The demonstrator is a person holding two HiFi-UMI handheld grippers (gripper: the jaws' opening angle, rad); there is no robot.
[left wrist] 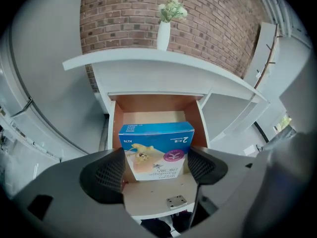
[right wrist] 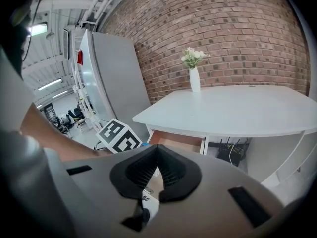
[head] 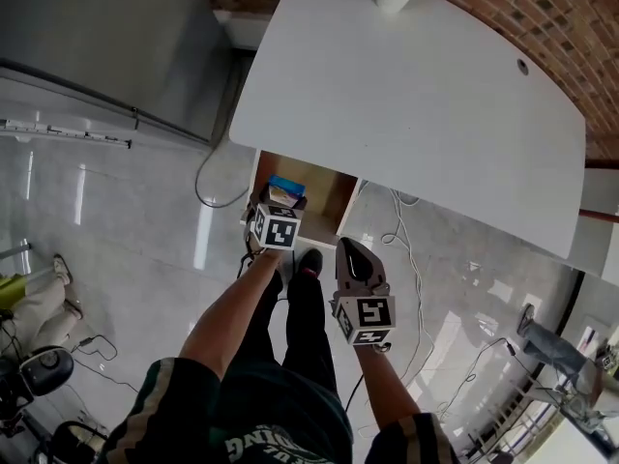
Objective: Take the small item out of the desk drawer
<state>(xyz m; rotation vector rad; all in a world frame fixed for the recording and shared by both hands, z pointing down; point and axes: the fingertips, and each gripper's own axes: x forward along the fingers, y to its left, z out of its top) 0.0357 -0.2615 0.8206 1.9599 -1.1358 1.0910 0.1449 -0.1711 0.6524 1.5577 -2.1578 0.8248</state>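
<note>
Black ribbed pads of the left gripper (left wrist: 156, 165) stand on the two short end faces of a blue-topped cardboard carton (left wrist: 157, 150). The jaws are closed to the carton's width and seem to bear on it. I cannot tell whether the carton is lifted or rests on the drawer floor.

Carton position: inside the open desk drawer (left wrist: 148, 104), toward its front edge, about midway between the side walls. Bare floor shows behind it, toward the back wall.

Orientation: the long axis runs across the drawer, parallel to the front edge, from jaw to jaw. The narrow blue face is up, and the broad printed face points at the drawer front and the gripper.

Judgement: taking the ends keeps the broad faces free, so the carton can come straight up and out past the front edge. It also keeps the gripper clear of the white desk top (head: 416, 95) overhanging the back of the drawer.

Right gripper (head: 351, 247): jaws pressed together with nothing between them. It hangs in front of the drawer's right front corner, apart from drawer and carton. Judgement: it is parked out of the lift path.

Further out, a white vase of flowers (left wrist: 164, 33) stands at the desk's far edge against the brick wall (right wrist: 237, 29), well apart from the work.
</note>
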